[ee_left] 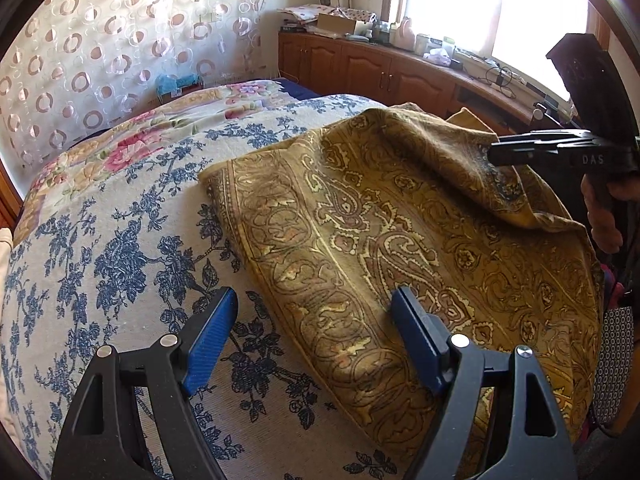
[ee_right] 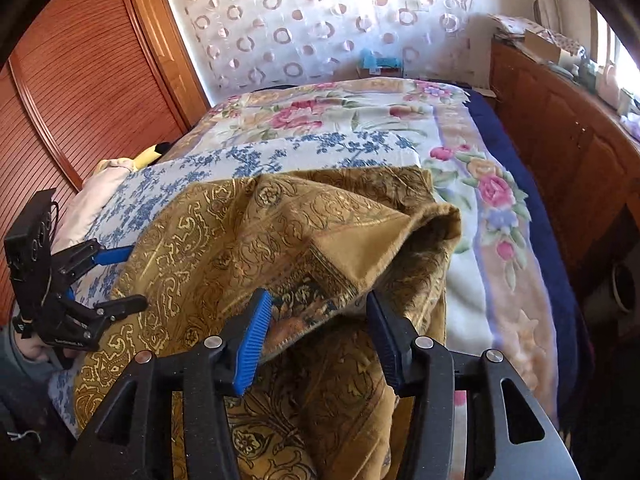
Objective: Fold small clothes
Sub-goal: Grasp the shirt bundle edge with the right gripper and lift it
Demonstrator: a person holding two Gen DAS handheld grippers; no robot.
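Observation:
A mustard-gold paisley cloth (ee_left: pixel 380 232) lies spread on the bed, its far right corner folded over and raised. It also shows in the right wrist view (ee_right: pixel 248 232). My left gripper (ee_left: pixel 316 304) is open and empty, just above the cloth's near left edge. It appears in the right wrist view (ee_right: pixel 120 276) at the left, jaws apart. My right gripper (ee_right: pixel 316 308) is open, with the raised folded corner (ee_right: pixel 320 276) lying between its blue pads (ee_right: pixel 252 340). In the left wrist view the right gripper (ee_left: pixel 496 152) reaches in from the right, over the lifted fold.
The bed wears a blue-floral cover (ee_left: pixel 120 240) over a pink-flowered blanket (ee_right: pixel 500 200). Wooden cabinets (ee_left: pixel 360 64) with clutter stand under the window. A slatted wooden wardrobe (ee_right: pixel 60 100) is on the left. A circle-patterned curtain (ee_right: pixel 320 20) hangs behind the bed.

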